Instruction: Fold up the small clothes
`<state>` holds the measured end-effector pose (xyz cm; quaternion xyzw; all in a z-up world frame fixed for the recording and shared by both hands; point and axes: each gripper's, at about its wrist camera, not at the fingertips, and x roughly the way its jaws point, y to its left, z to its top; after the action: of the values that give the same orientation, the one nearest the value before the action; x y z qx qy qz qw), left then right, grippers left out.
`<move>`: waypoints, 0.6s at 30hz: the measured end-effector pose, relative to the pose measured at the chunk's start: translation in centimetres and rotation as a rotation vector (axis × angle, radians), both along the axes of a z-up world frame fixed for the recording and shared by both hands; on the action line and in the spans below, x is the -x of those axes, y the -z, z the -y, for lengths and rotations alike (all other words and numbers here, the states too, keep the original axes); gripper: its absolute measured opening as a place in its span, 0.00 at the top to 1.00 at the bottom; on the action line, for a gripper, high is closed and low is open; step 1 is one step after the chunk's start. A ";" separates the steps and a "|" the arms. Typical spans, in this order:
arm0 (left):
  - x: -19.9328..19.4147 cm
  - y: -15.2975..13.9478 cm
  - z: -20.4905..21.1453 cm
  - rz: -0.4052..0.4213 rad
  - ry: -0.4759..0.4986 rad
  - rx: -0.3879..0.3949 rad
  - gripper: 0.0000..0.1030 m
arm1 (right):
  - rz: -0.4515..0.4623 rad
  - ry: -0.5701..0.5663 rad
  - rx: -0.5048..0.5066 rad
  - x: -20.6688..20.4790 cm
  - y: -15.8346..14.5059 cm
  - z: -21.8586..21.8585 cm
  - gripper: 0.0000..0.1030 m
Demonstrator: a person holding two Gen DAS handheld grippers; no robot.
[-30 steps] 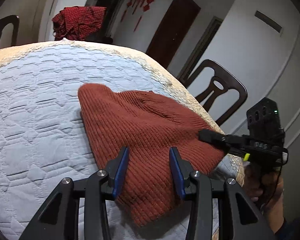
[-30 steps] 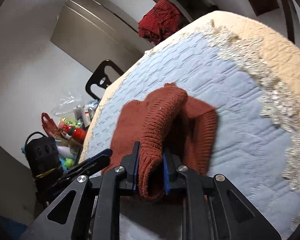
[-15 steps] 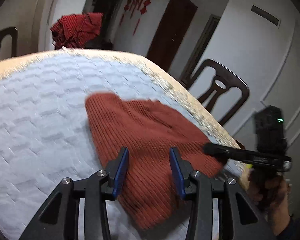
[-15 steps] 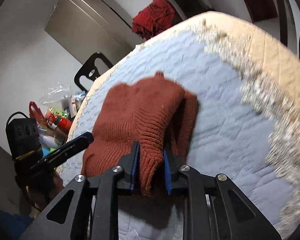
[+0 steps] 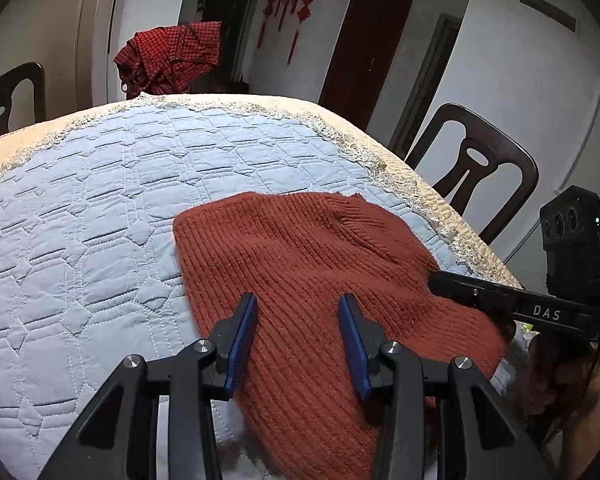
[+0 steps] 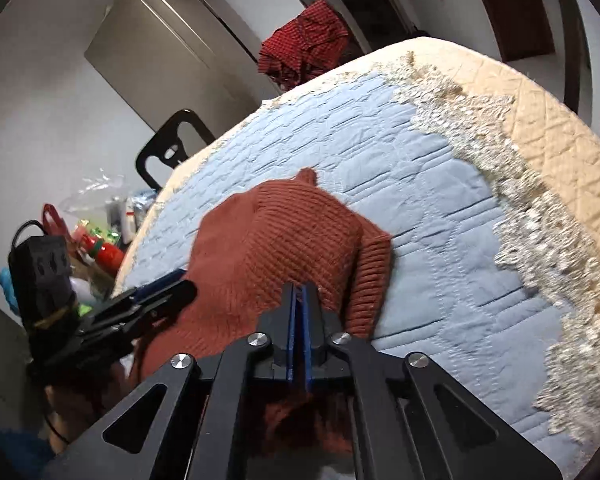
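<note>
The right hand-held gripper (image 6: 298,300) is clenched, its blue pads pressed together with nothing between them. The left hand-held gripper (image 5: 298,336) hangs released over the rust knit sweater (image 5: 320,264), which lies on the table's blue quilted cover (image 5: 100,200).

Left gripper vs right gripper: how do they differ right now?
The left gripper has its jaws apart over the rust knit garment, pads not pressing it; the right gripper has its blue pads together with no knit visible between them. Left sits over the garment's middle, right at its edge. Both angle down toward the blue quilt.
</note>
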<state>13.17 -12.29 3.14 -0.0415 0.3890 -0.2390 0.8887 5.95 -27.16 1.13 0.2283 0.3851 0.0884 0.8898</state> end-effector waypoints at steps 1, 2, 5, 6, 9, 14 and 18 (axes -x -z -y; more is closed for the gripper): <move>-0.2 -0.4 -0.2 -0.002 -0.002 0.010 0.57 | -0.002 -0.002 0.007 -0.1 -0.2 -0.1 1.00; -0.4 -0.9 -0.4 0.007 -0.005 0.014 0.57 | 0.001 0.001 0.015 -0.1 -0.6 -0.1 1.00; -1.4 -2.1 -0.4 0.041 -0.027 -0.004 0.57 | 0.043 0.006 0.050 -0.4 -2.1 -0.2 0.97; -1.9 -2.2 -0.1 0.041 -0.022 -0.014 0.57 | 0.048 0.006 0.059 -0.6 -2.4 -0.3 0.97; -3.6 -1.3 0.8 0.020 -0.035 -0.066 0.57 | 0.037 -0.018 0.100 -2.4 -2.5 -0.7 0.97; -4.3 1.0 1.6 -0.027 -0.045 -0.123 0.57 | -0.049 0.004 0.106 -4.9 -0.1 -0.1 0.96; -3.0 -0.2 1.2 -0.002 -0.045 -0.114 0.57 | -0.025 0.010 0.107 -3.4 -1.1 0.3 0.96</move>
<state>16.13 -13.45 3.30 0.0003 0.4017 -0.1962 0.8945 9.35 -27.47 2.25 0.1831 0.3993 0.0605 0.8963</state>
